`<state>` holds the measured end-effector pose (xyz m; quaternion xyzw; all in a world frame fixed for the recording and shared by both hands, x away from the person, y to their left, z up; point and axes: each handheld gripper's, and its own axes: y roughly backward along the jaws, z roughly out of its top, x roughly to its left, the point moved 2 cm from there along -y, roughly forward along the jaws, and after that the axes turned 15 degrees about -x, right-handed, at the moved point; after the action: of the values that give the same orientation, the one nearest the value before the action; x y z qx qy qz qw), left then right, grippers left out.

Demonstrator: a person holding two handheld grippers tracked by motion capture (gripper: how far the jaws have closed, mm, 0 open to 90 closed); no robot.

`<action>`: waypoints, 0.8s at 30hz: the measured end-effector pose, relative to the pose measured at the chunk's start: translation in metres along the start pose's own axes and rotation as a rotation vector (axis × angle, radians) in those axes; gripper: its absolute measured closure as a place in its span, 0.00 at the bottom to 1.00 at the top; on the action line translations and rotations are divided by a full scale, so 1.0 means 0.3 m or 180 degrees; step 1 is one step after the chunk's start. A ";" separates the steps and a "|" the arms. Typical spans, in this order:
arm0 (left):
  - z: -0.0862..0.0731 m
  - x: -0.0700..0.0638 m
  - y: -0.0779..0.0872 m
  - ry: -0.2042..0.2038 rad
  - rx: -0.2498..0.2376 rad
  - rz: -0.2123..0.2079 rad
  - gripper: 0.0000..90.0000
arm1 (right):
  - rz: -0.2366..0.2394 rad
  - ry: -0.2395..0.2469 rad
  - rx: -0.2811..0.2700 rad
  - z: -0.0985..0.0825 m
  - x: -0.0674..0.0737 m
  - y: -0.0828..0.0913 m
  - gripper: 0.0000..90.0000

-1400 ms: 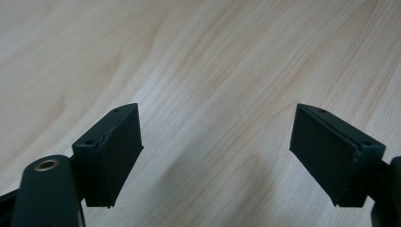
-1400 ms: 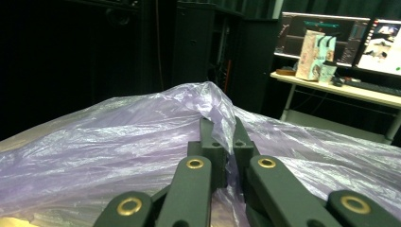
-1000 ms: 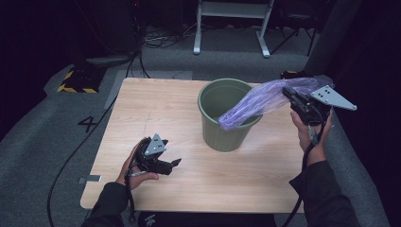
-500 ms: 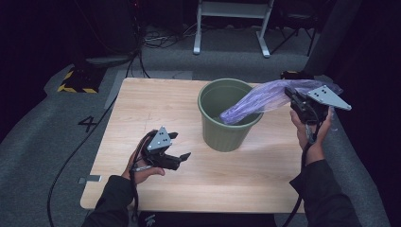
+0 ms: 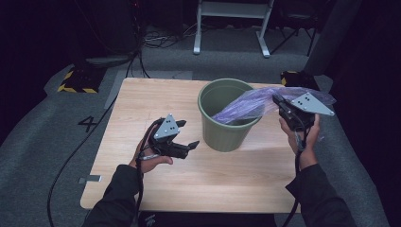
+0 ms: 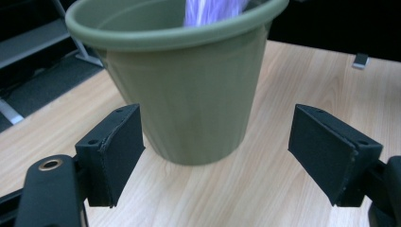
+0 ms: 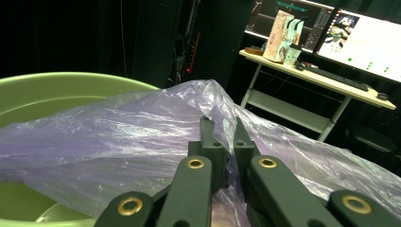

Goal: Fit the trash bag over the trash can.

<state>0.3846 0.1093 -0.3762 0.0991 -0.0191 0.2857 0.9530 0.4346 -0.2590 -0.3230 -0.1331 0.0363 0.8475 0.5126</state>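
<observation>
Two tongs shared the job: the right gripper [image 5: 283,105], clamped on the thin purple plastic bag [image 5: 250,104], should feed it into the round green plastic bucket [image 5: 227,127] just ahead of the left gripper [image 5: 189,135], whose wide-apart jaws should steady its wall.

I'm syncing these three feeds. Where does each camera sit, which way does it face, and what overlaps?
High view: above the person's side, facing forward and down on the wooden table; both forearms, left hand-held gripper, right hand-held gripper.
Left gripper view: on that gripper, facing the green plastic bucket between open jaws.
Right gripper view: on that gripper, shut on the purple plastic bag over the bucket.
Shared: all three show bucket and bag.
</observation>
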 end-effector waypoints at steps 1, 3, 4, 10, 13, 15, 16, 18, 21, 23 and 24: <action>0.005 0.000 -0.006 -0.0014 -0.0003 -0.0002 0.21 | 0.0022 -0.0012 0.0014 -0.004 0.004 -0.001 1.00; 0.009 0.000 -0.010 -0.0017 -0.0011 -0.0005 0.21 | 0.0053 -0.0017 0.0022 -0.008 0.009 -0.002 1.00; 0.019 0.001 -0.018 -0.0004 -0.0039 -0.0041 0.21 | 0.0108 0.0011 0.0045 -0.015 0.023 -0.003 1.00; 0.065 0.000 -0.061 -0.0022 -0.0093 -0.0106 0.21 | 0.0346 0.0047 0.0054 -0.024 0.064 -0.002 1.00; 0.088 -0.004 -0.081 -0.0045 -0.0107 -0.0136 0.21 | 0.0497 0.0058 0.0042 -0.027 0.088 0.002 1.00; 0.105 -0.010 -0.097 -0.0070 -0.0105 -0.0144 0.21 | 0.0628 0.0053 0.0026 -0.027 0.103 0.005 1.00; 0.122 -0.020 -0.112 -0.0108 -0.0120 -0.0170 0.21 | 0.0716 0.0083 0.0022 -0.026 0.119 0.009 0.99; 0.129 -0.023 -0.117 -0.0135 -0.0117 -0.0176 0.21 | 0.0753 0.0090 0.0012 -0.025 0.124 0.010 0.99; 0.155 -0.032 -0.142 -0.0177 -0.0119 -0.0205 0.22 | 0.0860 0.0120 0.0007 -0.021 0.144 0.014 0.99; 0.166 -0.036 -0.159 -0.0239 -0.0111 -0.0174 0.23 | 0.0923 0.0139 0.0006 -0.018 0.155 0.015 0.99; 0.170 -0.039 -0.170 -0.0246 -0.0107 -0.0180 0.24 | 0.0941 0.0165 0.0013 -0.017 0.160 0.015 0.99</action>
<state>0.4039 0.0511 -0.3362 0.0946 -0.0579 0.2543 0.9607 0.4105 -0.2208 -0.3408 -0.1471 0.0705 0.9099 0.3814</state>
